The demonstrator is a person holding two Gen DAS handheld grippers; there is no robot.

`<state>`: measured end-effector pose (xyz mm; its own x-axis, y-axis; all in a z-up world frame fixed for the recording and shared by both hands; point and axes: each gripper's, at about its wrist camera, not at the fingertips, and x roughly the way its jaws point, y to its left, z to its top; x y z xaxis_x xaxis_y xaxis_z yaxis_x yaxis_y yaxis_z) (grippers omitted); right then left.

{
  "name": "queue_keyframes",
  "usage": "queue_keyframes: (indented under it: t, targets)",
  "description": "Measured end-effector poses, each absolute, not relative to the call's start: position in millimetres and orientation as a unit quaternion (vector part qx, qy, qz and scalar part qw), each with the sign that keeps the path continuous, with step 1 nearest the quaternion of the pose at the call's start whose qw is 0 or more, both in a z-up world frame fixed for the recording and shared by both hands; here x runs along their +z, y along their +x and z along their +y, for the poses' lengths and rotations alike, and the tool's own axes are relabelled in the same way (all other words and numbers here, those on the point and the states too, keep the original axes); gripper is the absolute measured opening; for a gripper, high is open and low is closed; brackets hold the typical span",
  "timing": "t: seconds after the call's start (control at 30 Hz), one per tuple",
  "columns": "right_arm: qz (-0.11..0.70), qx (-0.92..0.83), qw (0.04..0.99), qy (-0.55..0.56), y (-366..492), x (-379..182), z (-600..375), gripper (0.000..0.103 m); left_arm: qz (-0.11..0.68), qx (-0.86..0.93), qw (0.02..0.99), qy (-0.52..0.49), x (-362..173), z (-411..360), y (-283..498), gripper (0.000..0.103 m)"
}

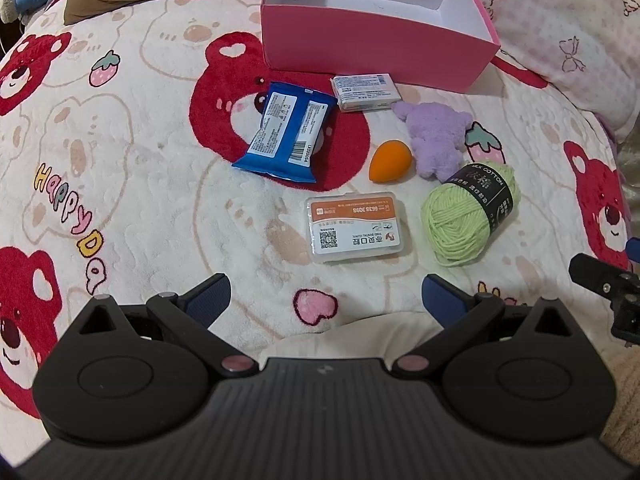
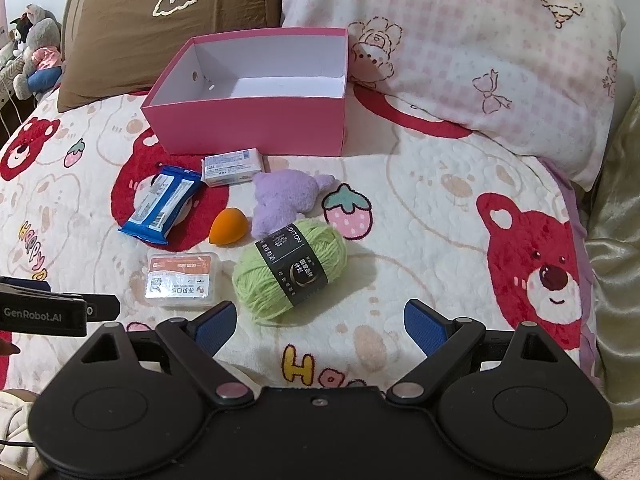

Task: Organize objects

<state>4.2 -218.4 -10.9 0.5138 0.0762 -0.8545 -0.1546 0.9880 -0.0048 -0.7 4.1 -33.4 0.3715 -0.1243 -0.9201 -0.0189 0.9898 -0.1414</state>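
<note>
On the bear-print blanket lie a blue wipes pack [image 1: 285, 133] [image 2: 162, 204], a small white box [image 1: 366, 93] [image 2: 233, 167], a purple plush [image 1: 434, 139] [image 2: 286, 200], an orange sponge egg [image 1: 390, 161] [image 2: 228, 226], a clear case with an orange label [image 1: 354, 227] [image 2: 182, 279] and a green yarn ball [image 1: 468, 213] [image 2: 290, 270]. An open pink box [image 1: 374, 46] [image 2: 248, 122] stands behind them, nothing visible inside. My left gripper [image 1: 326, 298] is open, just short of the clear case. My right gripper [image 2: 320, 326] is open, just short of the yarn.
A brown pillow [image 2: 168, 28] and a pink checked pillow [image 2: 480, 60] lean at the head of the bed behind the box. Stuffed toys [image 2: 36, 52] sit at the far left. The right gripper's side [image 1: 608, 292] shows at the left view's right edge.
</note>
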Motion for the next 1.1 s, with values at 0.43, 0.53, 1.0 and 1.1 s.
queue_keyframes:
  t: [0.43, 0.53, 1.0, 1.1]
  targets:
    - [0.491, 0.085, 0.866, -0.033, 6.5, -11.3, -219.9, 0.093, 0.563, -0.036, 0.824, -0.061, -36.7, -2.3, -0.4, 0.103]
    - [0.492, 0.085, 0.866, -0.033, 7.6, -11.2, -220.9, 0.093, 0.562, -0.035, 0.825, -0.058, -36.0, -2.7, -0.4, 0.103]
    - [0.486, 0.095, 0.868, -0.036, 11.2, -4.4, -234.2, 0.093, 0.563, -0.035, 0.824, -0.056, -29.1, -8.7, 0.8, 0.103]
    - [0.468, 0.121, 0.874, -0.045, 11.2, 0.7, -238.0, 0.093, 0.56, -0.046, 0.823, -0.083, -25.3, -7.6, 5.1, 0.103]
